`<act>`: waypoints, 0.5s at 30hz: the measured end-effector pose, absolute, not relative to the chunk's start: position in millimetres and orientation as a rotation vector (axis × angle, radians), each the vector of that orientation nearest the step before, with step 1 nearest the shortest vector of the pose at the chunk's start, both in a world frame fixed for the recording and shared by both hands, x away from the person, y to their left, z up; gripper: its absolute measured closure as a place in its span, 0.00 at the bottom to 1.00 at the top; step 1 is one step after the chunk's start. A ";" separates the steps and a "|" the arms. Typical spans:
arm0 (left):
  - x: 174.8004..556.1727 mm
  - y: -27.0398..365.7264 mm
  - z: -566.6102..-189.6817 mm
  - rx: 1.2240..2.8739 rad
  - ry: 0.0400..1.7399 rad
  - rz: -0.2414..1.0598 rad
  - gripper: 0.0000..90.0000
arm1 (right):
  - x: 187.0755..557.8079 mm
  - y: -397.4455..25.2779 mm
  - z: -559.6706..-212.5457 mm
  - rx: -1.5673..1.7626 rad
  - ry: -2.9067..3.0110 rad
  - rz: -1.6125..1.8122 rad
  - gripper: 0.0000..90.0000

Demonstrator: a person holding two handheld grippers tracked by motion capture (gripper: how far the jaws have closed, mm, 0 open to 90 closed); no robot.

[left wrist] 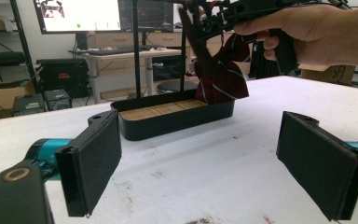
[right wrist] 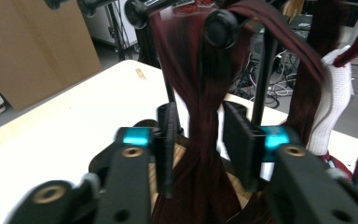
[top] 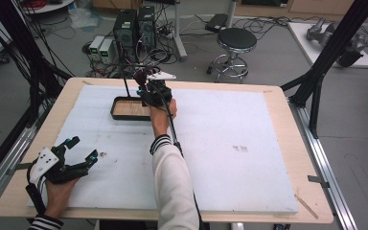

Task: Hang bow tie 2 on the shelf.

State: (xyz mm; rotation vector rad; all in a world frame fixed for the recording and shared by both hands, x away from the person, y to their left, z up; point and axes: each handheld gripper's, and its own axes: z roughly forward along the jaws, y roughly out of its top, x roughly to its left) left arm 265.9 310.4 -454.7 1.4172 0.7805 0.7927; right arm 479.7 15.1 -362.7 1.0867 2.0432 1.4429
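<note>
A dark red striped tie [left wrist: 221, 79] hangs from a black rack with thin poles [left wrist: 136, 51], over the rack's black tray base with a wooden floor [top: 124, 109]. In the right gripper view the tie [right wrist: 203, 93] drops from a top bar with a round knob [right wrist: 221, 28]. My right gripper [right wrist: 198, 140] has its jaws narrowly apart on either side of the tie, with a slim gap showing at the left pad [right wrist: 168, 140]. The high view shows this gripper [top: 146, 86] raised at the rack. My left gripper [top: 83, 148] rests on the table's near left, wide open [left wrist: 200, 163] and empty.
A white foam board [top: 220, 143] covers the wooden table. A white knitted item [right wrist: 333, 102] and more dark red fabric hang to the right of the tie. Beyond the table stand a stool [top: 236, 40] and computer towers [top: 134, 26] with cables.
</note>
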 end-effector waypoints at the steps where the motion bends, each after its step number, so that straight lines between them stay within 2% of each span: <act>1: 265.9 310.4 -454.7 1.418 0.780 0.793 0.16 | 478.8 15.5 -362.6 1.079 2.043 1.444 0.62; 7: 266.0 310.1 -454.6 1.418 0.781 0.792 0.16 | 472.8 16.3 -360.2 1.043 2.075 1.466 0.37; 11: 266.8 310.1 -454.5 1.423 0.784 0.786 0.16 | 461.9 14.5 -355.1 1.016 2.092 1.495 0.24; 15: 266.3 310.1 -454.3 1.430 0.782 0.791 0.16 | 442.9 9.7 -348.1 0.955 2.101 1.514 0.19</act>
